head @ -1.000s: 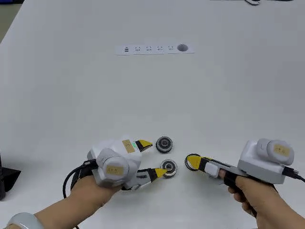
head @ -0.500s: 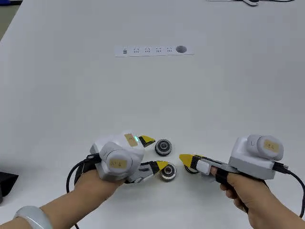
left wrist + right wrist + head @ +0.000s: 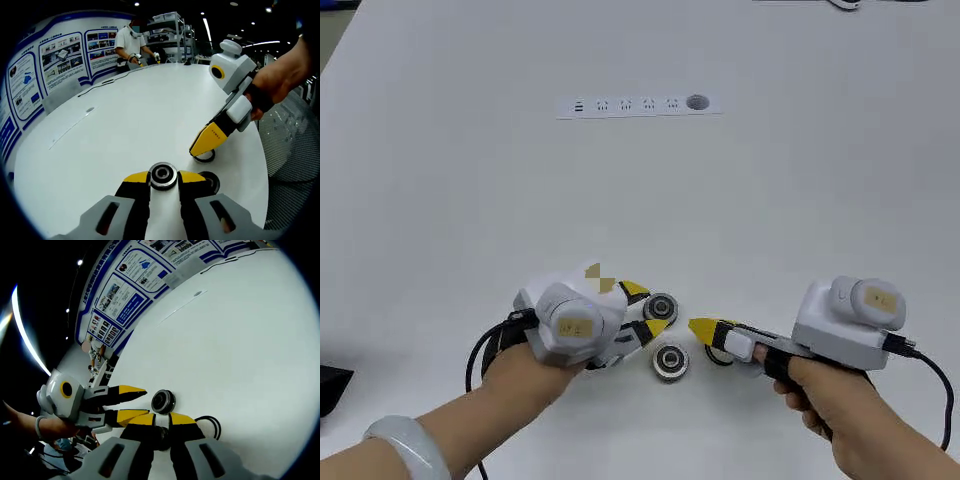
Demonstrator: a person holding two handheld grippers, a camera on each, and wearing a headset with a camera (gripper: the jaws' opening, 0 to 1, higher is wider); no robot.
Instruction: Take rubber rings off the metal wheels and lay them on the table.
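Left tongs [image 3: 164, 177] tight around one metal wheel [image 3: 661, 307]; right tongs [image 3: 159, 418] narrow, just beside a rubber ring [image 3: 204, 160] on the worktop [image 3: 770, 200].

One metal wheel [image 3: 660, 306] sat in the left tongs [image 3: 649, 308]; a second wheel [image 3: 670, 361] and black rubber ring [image 3: 721, 357] lay nearby.

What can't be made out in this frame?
Head view: the right hand-held gripper covers part of the rubber ring.
Left gripper view: the left hand-held gripper hides part of the second wheel; ring on it or not, unclear.
Right gripper view: dark shape between its jaws, unidentifiable.
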